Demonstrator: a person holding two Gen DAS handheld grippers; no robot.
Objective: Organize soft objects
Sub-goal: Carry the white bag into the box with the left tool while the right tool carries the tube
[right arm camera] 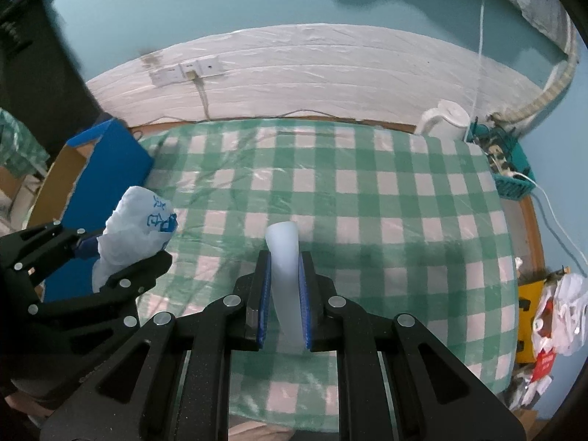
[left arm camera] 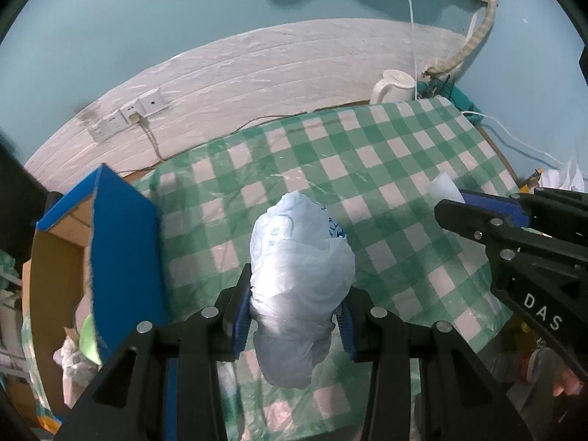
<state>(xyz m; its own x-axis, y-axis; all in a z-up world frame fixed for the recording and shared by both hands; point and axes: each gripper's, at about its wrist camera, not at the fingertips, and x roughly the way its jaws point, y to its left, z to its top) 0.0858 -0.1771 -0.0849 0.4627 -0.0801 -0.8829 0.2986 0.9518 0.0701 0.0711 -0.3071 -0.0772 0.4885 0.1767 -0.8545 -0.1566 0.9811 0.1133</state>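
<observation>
My left gripper (left arm camera: 294,290) is shut on a crumpled white plastic bag (left arm camera: 299,275) with blue print, held above the green-and-white checked tablecloth (left arm camera: 386,169). The same bag (right arm camera: 136,228) shows at the left of the right wrist view, in the left gripper (right arm camera: 121,253). My right gripper (right arm camera: 286,268) is shut on a thin, pale translucent plastic strip (right arm camera: 283,261) that sticks up between its blue pads. In the left wrist view the right gripper (left arm camera: 452,205) comes in from the right with that strip (left arm camera: 443,187) at its tip. A blue-sided cardboard box (left arm camera: 121,242) stands open at the left.
A white kettle (right arm camera: 446,119) and a teal basket (right arm camera: 511,172) with cables sit at the table's far right. Wall sockets (left arm camera: 126,115) with a plugged cord are on the white-covered wall. Bags and clutter (right arm camera: 558,312) lie off the right edge. Soft items (left arm camera: 79,349) lie in the box.
</observation>
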